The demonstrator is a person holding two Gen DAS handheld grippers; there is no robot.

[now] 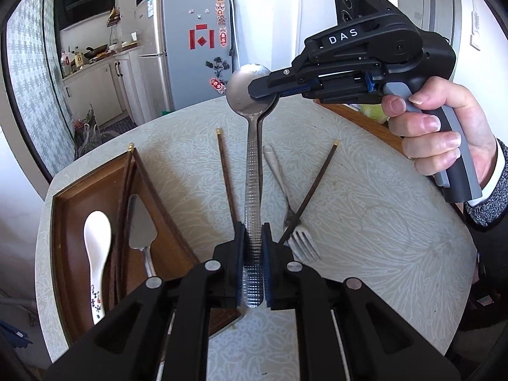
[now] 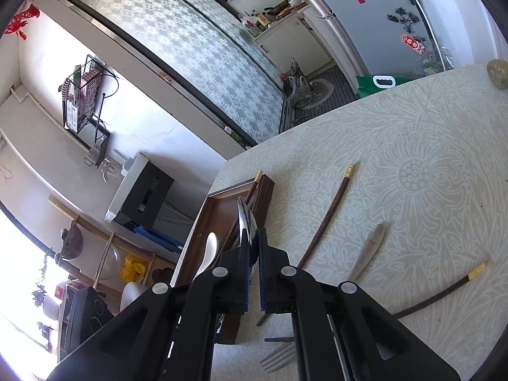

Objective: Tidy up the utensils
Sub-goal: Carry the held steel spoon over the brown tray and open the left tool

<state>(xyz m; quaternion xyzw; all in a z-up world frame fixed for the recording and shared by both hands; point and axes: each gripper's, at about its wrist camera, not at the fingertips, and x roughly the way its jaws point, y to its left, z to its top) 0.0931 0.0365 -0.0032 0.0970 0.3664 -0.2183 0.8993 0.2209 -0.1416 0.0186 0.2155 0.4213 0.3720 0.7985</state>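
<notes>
From the left wrist camera, the left gripper (image 1: 253, 247) at bottom centre was clamped on the textured handle of a steel spoon (image 1: 253, 171), which ran straight up the frame to its bowl at upper centre. There the right gripper (image 1: 254, 90), reaching in from the right with a person's hand (image 1: 444, 133) on its grey trigger, had its closed fingers pinching the bowl's right side. White letters on that gripper's black body read "DAS". At lower left a brown wooden tray (image 1: 60, 238) held a white ceramic spoon (image 1: 96, 254) with small dark characters too fine to read, a pair of dark chopsticks (image 1: 122, 209) and a metal cake server (image 1: 139, 225) whose handle ran under the gripper. On the patterned tablecloth (image 1: 381, 222) lay a loose chopstick (image 1: 226, 171) left of the spoon and a second chopstick (image 1: 312, 190) crossing a steel fork (image 1: 303, 241) to its right. Red paper decorations on the refrigerator (image 1: 187, 47) at upper centre carried characters too small to make out.

From the right wrist camera, the right gripper (image 2: 253, 254) at bottom centre was clamped together on the spoon's (image 2: 246, 219) bowl, seen edge-on as a thin bright blade rising between the pads; the handle and the left gripper were out of sight. Behind it stood the tray (image 2: 219, 209), largely hidden by the fingers, with the white spoon (image 2: 209, 250) showing. To the right lay the two chopsticks (image 2: 327, 219) (image 2: 444, 289) and the fork (image 2: 368, 250), its tines cut off by the gripper body at the bottom.
</notes>
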